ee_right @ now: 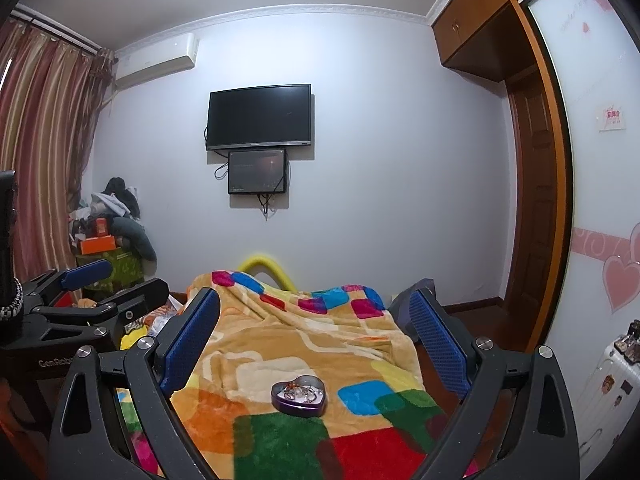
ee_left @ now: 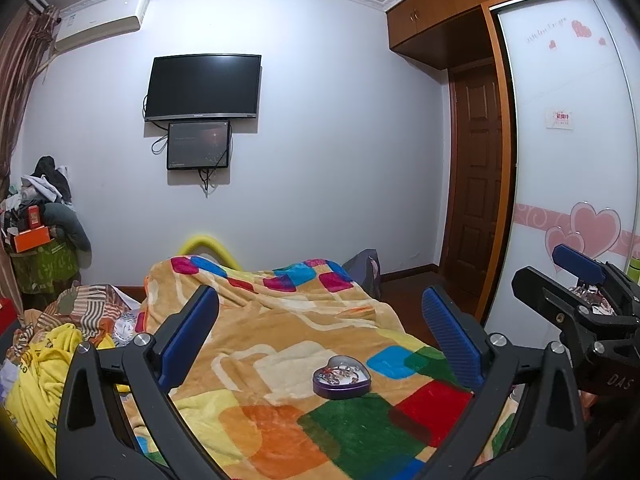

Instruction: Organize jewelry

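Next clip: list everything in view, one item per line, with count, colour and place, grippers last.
Heart-shaped tin: one, purple, open, on the blanket between the jaws.
Jewelry: several small pieces, silvery, inside the tin; count unclear.
Blanket: one, tan with coloured squares, over the bed.
Television: one, black, on the far wall.
Smaller screen: one, dark, just below the television.
Air conditioner: one, white, high on the wall.
Curtains: striped pink and brown, left side.
Clutter pile: clothes and an orange box, left corner.
Wardrobe: white sliding door with pink hearts, wood frame, right side.
Left gripper: black, blue pads, jaws open.
Right gripper: same, jaws open.
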### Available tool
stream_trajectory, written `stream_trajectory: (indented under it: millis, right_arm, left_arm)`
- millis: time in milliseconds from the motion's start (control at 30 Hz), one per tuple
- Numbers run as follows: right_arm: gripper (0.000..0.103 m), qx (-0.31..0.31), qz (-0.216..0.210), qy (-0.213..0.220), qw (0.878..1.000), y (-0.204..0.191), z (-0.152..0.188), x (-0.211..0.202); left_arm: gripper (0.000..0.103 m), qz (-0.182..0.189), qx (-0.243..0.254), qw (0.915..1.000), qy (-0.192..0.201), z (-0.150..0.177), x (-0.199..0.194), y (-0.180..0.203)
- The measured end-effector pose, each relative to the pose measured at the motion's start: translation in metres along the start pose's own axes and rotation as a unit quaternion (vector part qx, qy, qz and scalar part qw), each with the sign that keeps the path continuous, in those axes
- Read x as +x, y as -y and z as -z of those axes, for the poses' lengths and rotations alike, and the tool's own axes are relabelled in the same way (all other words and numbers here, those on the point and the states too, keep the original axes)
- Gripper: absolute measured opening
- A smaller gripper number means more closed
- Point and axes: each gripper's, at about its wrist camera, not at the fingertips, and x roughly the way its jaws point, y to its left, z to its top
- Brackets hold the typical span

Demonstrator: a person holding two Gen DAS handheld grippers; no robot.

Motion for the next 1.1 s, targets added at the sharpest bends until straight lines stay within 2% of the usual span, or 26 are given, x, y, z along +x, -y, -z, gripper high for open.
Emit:
stream_trajectory:
  millis: [1100]
  right_arm:
    - [0.094,0.014,0.001,-0.011,1.000,0.0057,0.0005,0.0048]
  left_arm:
    - [0.102,0.013,-0.005,0.9999,-0.008,-0.0007,0.0031,-0.0022]
